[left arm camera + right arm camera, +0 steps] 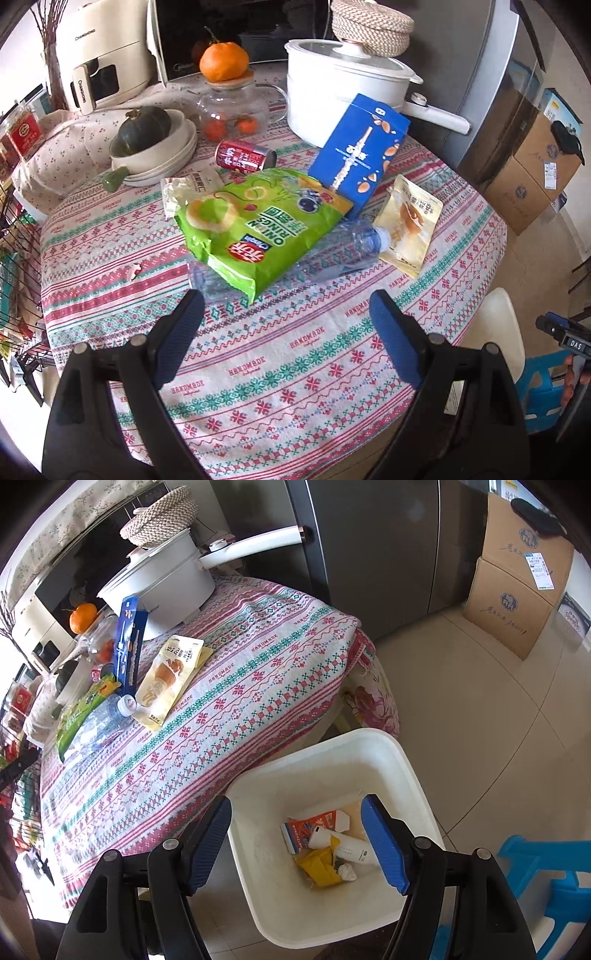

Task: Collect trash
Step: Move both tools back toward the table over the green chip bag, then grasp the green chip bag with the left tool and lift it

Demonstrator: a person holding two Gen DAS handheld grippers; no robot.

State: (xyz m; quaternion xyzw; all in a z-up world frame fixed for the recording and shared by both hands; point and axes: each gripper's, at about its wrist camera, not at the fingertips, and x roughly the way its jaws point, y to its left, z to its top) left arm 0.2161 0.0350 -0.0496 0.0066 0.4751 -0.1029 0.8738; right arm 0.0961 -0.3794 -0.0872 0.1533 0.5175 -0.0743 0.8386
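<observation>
My left gripper (286,299) hangs open over the patterned tablecloth (295,369), nothing between its blue pads. Just beyond it lie a green onion-rings bag (258,229) over a crushed clear bottle (332,254), a blue carton (360,155), a beige snack pouch (410,221), a red can (245,155) on its side and a crumpled clear wrapper (177,192). My right gripper (295,801) is open and empty above a white bin (406,760) on the floor by the table. Inside lie an orange packet (303,830), a white tube (347,845) and a yellow wrapper (321,867).
At the table's back stand a white pot (343,92), a glass teapot (236,107) with an orange on it, stacked bowls holding a squash (147,129), and a microwave. Cardboard boxes (517,590) and a blue stool (546,886) stand on the tiled floor.
</observation>
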